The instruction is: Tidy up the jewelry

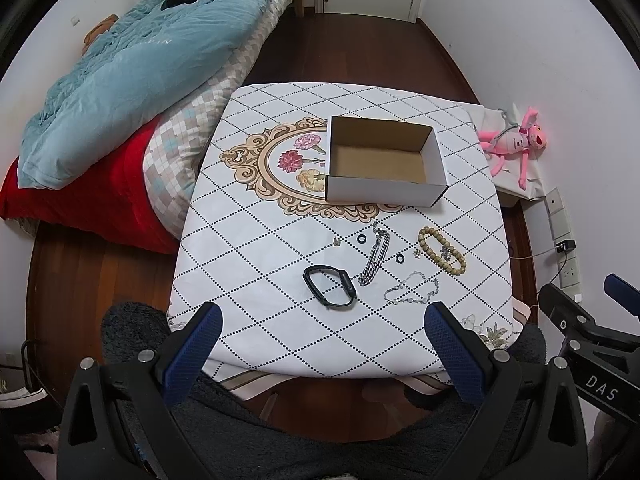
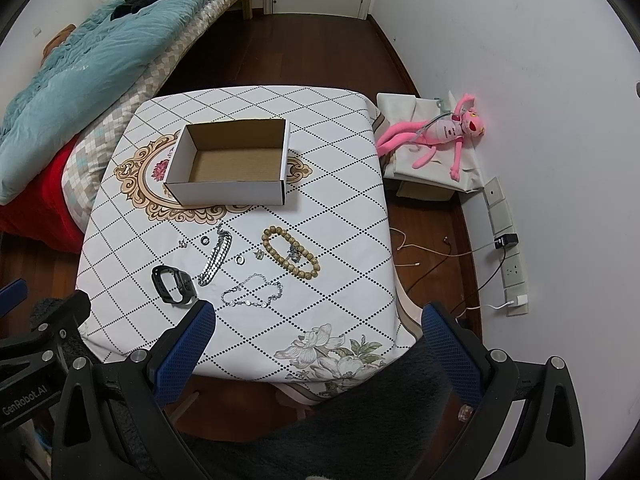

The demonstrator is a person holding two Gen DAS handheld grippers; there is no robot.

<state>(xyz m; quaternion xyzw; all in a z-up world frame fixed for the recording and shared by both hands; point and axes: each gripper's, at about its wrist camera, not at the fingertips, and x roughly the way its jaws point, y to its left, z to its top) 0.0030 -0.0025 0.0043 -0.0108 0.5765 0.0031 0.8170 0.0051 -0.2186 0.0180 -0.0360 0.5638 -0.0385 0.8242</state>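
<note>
The jewelry lies loose near the empty box [image 1: 386,160]: watch [image 1: 330,286], chain [image 1: 374,258], beads [image 1: 442,252]. I hold both grippers, left [image 1: 322,334] and right [image 2: 318,334], spread wide and empty. Nothing's packed yet; next I'd pinch the watch.

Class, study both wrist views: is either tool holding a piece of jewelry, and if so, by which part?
Nothing is held. The left tool and right tool are both open and empty; the black wristband and beaded bracelet lie on the table.
</note>
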